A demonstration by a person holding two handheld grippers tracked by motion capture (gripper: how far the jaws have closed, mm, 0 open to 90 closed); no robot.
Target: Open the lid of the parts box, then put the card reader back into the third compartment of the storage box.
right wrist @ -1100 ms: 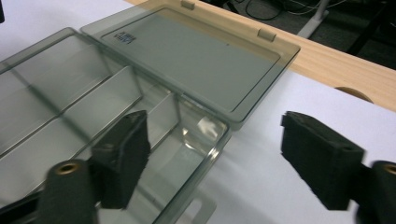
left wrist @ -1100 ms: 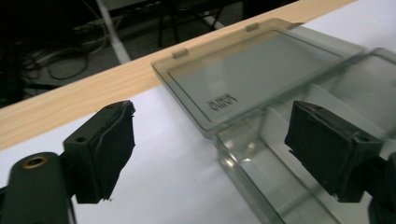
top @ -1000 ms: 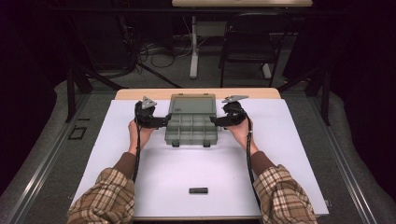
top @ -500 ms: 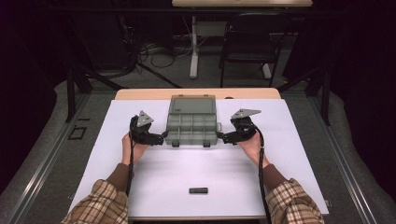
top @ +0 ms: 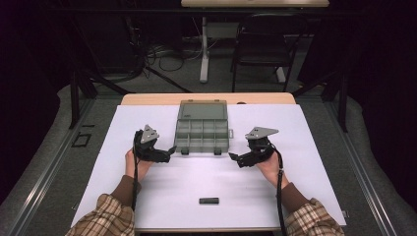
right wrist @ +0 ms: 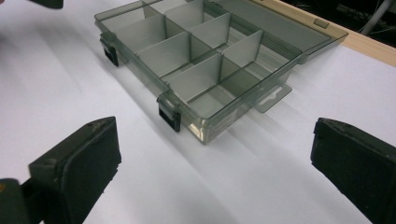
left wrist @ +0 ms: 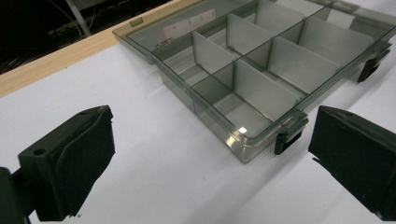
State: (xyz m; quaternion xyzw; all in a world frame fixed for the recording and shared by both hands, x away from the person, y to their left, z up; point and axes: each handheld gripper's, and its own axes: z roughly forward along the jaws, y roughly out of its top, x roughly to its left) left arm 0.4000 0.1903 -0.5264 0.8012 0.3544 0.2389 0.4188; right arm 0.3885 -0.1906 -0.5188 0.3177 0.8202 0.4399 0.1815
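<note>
A smoky clear compartment box (top: 202, 133) lies in the middle of the white sheet, its lid folded back flat and its several compartments empty. My left gripper (top: 168, 151) rests just off the box's near left corner and points at it. In the left gripper view that corner (left wrist: 254, 140) with its black latch lies ahead of the left gripper (left wrist: 210, 158). My right gripper (top: 235, 158) sits off the near right corner. Ahead of the right gripper (right wrist: 212, 154) is the box (right wrist: 201, 60). Both pairs of jaws have just been opening and stand wide apart with nothing between them.
A small black bar (top: 209, 200) lies on the white sheet (top: 295, 128) near the front edge, between the forearms. A strip of wooden tabletop (top: 147, 99) shows behind the box. A chair (top: 260, 44) and cables stand on the floor beyond.
Both hands have drawn back from the sides of the box toward the front of the table and slightly outward. Their jaws now stand wider.
</note>
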